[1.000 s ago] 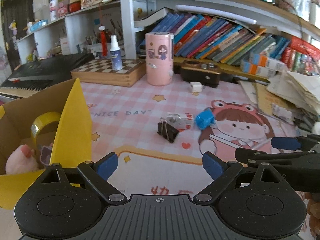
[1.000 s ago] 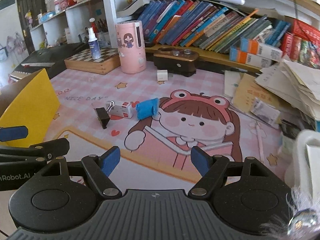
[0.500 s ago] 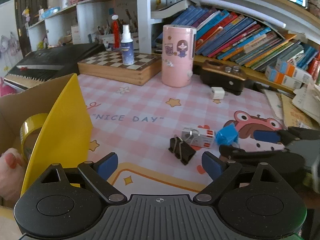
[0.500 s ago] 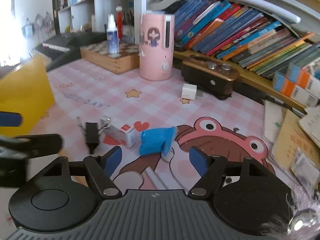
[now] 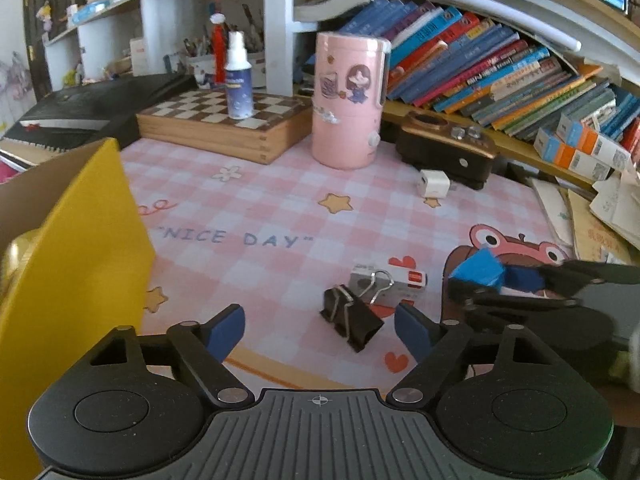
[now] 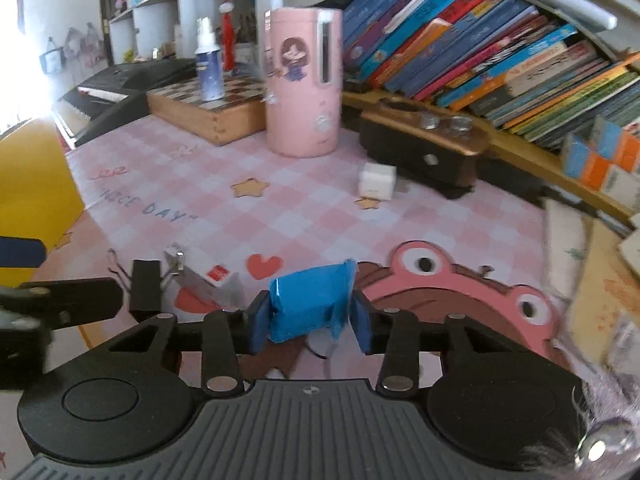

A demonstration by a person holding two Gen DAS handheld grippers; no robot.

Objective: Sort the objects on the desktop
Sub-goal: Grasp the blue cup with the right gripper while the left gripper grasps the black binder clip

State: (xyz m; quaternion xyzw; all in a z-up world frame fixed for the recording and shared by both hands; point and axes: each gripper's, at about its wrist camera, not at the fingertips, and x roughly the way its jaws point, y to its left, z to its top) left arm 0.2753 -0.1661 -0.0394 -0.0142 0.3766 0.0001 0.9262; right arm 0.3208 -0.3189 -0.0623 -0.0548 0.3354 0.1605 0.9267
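Both grippers are matte black plastic: the left gripper (image 5: 319, 330) and the right gripper (image 6: 310, 322) each carry blue-padded fingers (image 5: 226, 328) on angled linkage arms. Behind the fingers sit silver pivot screws, two round discs and a ribbed grey plate marked with a small crosshair.

A home study corner: a counter under a pink checked cartoon mat (image 5: 280, 216) reading "NICE DAY", slanting rows of books (image 5: 480, 68) on the shelf behind, a wooden chessboard box (image 5: 224, 124), a keyboard piano (image 5: 80, 108), and a pink cartoon canister (image 5: 348, 104).
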